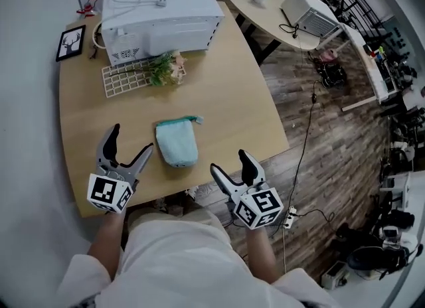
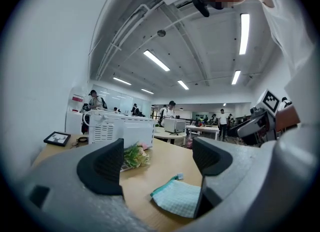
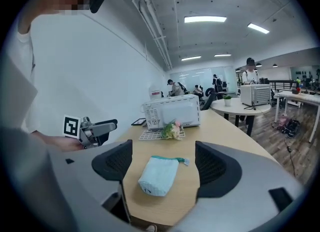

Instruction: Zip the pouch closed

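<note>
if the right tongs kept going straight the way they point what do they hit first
Most likely the light blue fabric pouch lying on the wooden table, centred between the open right tongs. Height is unclear, so they might pass over it.

- The left gripper (image 1: 133,137) is held low at the person's left, its jaws spread wide and pointing forward and slightly right.
- In its own view, the left gripper (image 2: 156,158) shows both dark pads (image 2: 102,166) well apart.
- The right gripper (image 1: 228,160) is level with it at the right, with its jaws also spread wide and pointing forward.
- The right gripper view confirms the gap between that gripper's (image 3: 162,161) pads (image 3: 212,163).
- Each marker cube (image 1: 109,192) faces up towards the head.
- Both forearms (image 1: 109,247) are bare, coming out of short white sleeves (image 1: 83,277).
- The two grippers are well apart.
</note>
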`<action>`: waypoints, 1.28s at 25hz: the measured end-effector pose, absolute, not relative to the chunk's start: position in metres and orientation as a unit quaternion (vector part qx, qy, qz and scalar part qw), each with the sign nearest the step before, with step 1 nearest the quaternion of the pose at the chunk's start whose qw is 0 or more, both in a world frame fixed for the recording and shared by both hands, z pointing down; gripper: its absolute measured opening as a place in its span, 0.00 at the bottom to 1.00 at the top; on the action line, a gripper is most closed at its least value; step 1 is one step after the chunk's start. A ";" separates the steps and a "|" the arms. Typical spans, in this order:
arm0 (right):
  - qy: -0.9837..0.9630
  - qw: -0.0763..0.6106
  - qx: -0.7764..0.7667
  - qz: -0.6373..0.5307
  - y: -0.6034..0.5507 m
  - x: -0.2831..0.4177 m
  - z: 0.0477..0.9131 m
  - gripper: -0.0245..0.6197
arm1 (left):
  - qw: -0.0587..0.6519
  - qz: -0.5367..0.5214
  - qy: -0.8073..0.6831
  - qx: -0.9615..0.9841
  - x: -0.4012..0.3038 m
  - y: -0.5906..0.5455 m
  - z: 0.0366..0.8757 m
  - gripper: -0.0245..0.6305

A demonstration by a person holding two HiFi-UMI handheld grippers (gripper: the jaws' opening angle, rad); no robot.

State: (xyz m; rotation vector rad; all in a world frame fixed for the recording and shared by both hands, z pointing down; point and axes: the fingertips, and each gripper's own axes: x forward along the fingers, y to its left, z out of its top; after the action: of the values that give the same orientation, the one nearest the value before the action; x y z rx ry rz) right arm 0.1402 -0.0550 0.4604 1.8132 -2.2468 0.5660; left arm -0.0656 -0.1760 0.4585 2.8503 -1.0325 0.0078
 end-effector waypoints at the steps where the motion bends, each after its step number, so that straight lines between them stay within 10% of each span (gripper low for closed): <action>1: -0.766 0.098 0.604 0.199 -0.064 0.141 0.467 0.62 | 0.060 0.002 -0.349 0.935 -0.067 -0.179 0.460 0.69; 32: -0.779 0.395 0.417 0.251 -0.217 0.177 0.702 0.30 | 0.074 0.056 -0.495 0.864 -0.069 -0.159 0.444 0.69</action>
State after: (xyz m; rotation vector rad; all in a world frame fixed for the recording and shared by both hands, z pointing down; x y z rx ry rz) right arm 0.1774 -0.2175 0.7025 1.0575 -1.9755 0.6365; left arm -0.0691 -0.1594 0.4442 2.5917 -1.4867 0.1691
